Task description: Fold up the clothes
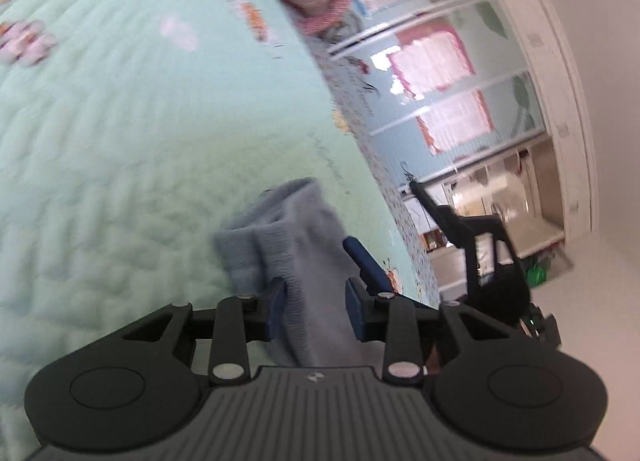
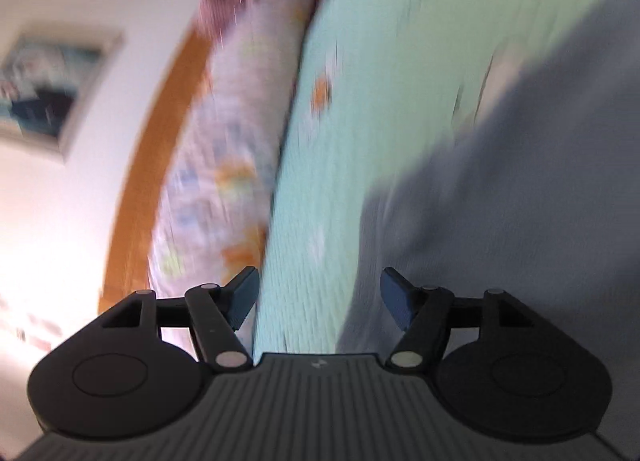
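My left gripper (image 1: 316,293) has a grey-blue knit garment (image 1: 296,245) bunched between its blue pads; the jaws are partly apart, and whether they pinch or merely straddle the cloth I cannot tell. The garment runs forward along the fingers over the mint quilted bedspread (image 1: 120,141). My right gripper (image 2: 320,297) is wide open and empty, over bare quilt. Grey cloth (image 2: 520,189) lies just to its right, blurred. Judging from this, the left hand is nearer; the right must shift rightward.
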Demonstrator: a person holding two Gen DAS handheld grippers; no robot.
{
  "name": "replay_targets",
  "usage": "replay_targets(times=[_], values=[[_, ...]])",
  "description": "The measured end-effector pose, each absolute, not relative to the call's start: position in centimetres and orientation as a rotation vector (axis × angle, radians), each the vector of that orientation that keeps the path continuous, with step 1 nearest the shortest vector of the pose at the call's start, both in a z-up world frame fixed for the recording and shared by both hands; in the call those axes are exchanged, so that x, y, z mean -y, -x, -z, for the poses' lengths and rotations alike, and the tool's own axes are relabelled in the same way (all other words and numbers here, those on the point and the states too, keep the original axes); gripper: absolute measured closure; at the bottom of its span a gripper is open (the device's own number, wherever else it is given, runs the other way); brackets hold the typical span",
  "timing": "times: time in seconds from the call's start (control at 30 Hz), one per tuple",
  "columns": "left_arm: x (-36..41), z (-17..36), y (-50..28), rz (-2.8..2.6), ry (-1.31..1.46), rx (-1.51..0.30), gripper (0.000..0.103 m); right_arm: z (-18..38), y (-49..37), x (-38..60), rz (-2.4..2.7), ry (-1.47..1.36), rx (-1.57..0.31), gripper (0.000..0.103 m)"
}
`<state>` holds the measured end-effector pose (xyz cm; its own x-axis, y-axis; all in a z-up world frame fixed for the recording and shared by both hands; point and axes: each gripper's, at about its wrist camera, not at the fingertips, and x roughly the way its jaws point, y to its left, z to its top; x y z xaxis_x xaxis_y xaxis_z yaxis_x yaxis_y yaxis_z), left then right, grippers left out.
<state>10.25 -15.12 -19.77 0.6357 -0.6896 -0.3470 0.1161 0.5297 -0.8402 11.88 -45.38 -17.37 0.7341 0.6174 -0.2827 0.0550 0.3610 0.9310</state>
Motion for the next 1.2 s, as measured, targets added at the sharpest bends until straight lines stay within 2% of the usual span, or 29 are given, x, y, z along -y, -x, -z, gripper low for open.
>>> replay_targets(times=[0.13, 0.17, 0.2, 0.23, 0.3, 0.37, 0.4, 0.5, 0.6, 0.7, 0.73, 0.87, 0.93, 1.07, 1.13, 1.2], values=[[16.9, 19.3, -11.1, 0.549, 0.729, -0.744, 0.066, 19.2, -13.2, 50.3, -0.193, -1.199, -0.645, 0.035], [17.3, 19.5, -11.3, 0.557, 0.694, -0.763, 0.067, 19.9, -13.5, 50.9, -0.134, -1.182, -0.653, 0.054], [17.0, 20.0, -11.0, 0.550, 0.703, -0.785, 0.067, 20.7, -13.3, 51.8, -0.107, -1.211, -0.649, 0.064], [16.7, 20.4, -10.7, 0.543, 0.713, -0.807, 0.067, 21.1, -12.8, 52.4, -0.102, -1.258, -0.637, 0.067], [16.3, 19.0, -9.9, 0.545, 0.695, -0.752, 0.067, 20.4, -11.2, 52.5, -0.136, -1.306, -0.585, 0.055], [16.2, 17.5, -9.5, 0.556, 0.673, -0.693, 0.067, 19.3, -10.5, 51.1, -0.213, -1.278, -0.571, 0.036], [16.4, 16.8, -9.5, 0.566, 0.660, -0.662, 0.067, 18.9, -10.3, 50.6, -0.239, -1.265, -0.570, 0.032], [17.7, 15.0, -10.7, 0.588, 0.573, -0.627, 0.065, 19.7, -10.3, 50.0, -0.242, -1.301, -0.598, 0.031], [18.7, 16.3, -13.9, 0.561, 0.581, -0.721, 0.065, 21.3, -8.5, 49.1, -0.288, -1.362, -0.657, 0.032], [18.0, 18.7, -14.3, 0.501, 0.578, -0.829, 0.072, 21.7, -6.4, 48.0, -0.356, -1.355, -0.716, 0.035], [17.6, 19.3, -14.0, 0.490, 0.580, -0.845, 0.077, 21.7, -5.9, 48.4, -0.362, -1.383, -0.708, 0.035], [15.8, 19.8, -12.3, 0.497, 0.598, -0.827, 0.079, 20.2, -3.7, 52.1, -0.339, -1.387, -0.559, 0.032], [15.7, 19.6, -12.7, 0.494, 0.611, -0.838, 0.078, 20.7, -2.6, 53.8, -0.267, -1.365, -0.571, 0.032], [17.6, 17.1, -12.3, 0.546, 0.530, -0.779, 0.067, 21.7, 0.0, 54.5, -0.292, -1.368, -0.612, 0.035], [18.9, 16.2, -12.3, 0.562, 0.472, -0.753, 0.067, 20.7, 0.9, 55.2, -0.275, -1.343, -0.574, 0.034], [19.9, 16.7, -13.3, 0.523, 0.425, -0.817, 0.067, 20.1, 1.0, 57.4, -0.201, -1.330, -0.519, 0.034]])
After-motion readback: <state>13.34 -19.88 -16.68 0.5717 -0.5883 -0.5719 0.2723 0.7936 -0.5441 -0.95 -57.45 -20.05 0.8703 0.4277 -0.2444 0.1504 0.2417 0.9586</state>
